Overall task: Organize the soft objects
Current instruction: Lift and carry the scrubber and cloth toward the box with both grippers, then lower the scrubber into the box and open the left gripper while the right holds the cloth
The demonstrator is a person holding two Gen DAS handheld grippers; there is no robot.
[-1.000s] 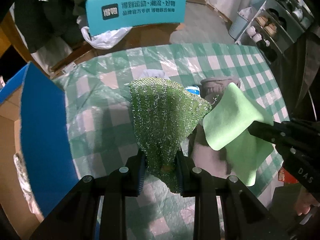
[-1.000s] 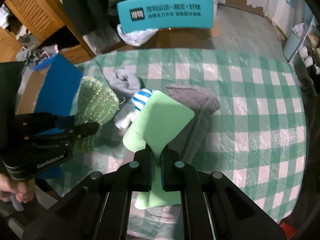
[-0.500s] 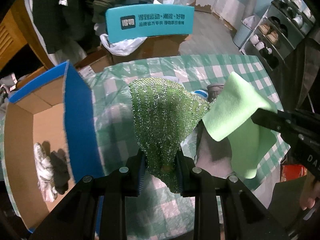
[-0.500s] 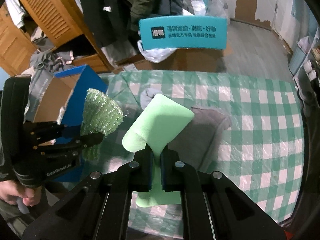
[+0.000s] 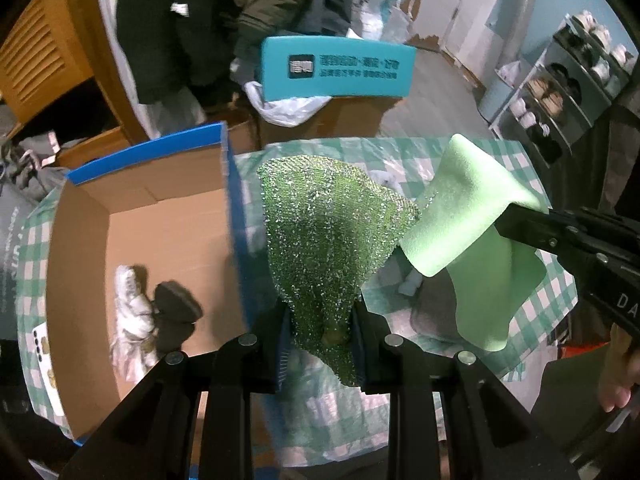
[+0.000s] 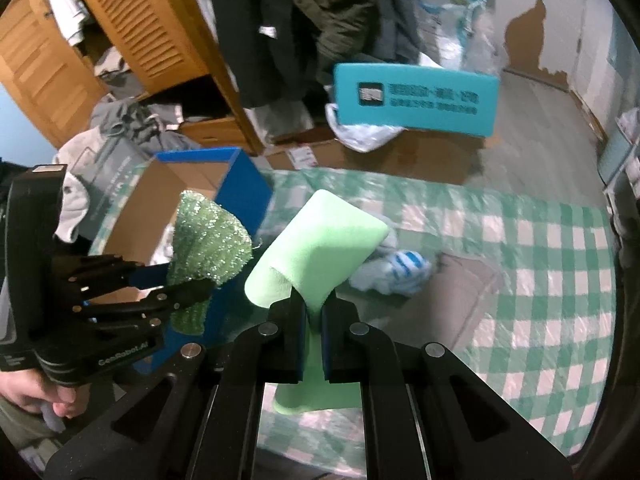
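Aloft: left gripper jaws clamp sparkly scourer; right gripper pinches green cloth beside box edge.

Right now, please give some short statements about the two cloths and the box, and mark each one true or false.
1. The left gripper holds a sparkly green mesh cloth. True.
2. The right gripper is empty. False: it clamps a smooth light green cloth.
3. The blue-sided cardboard box is empty. False: white and dark soft items lie inside.
4. A green checked tablecloth covers the table. True.
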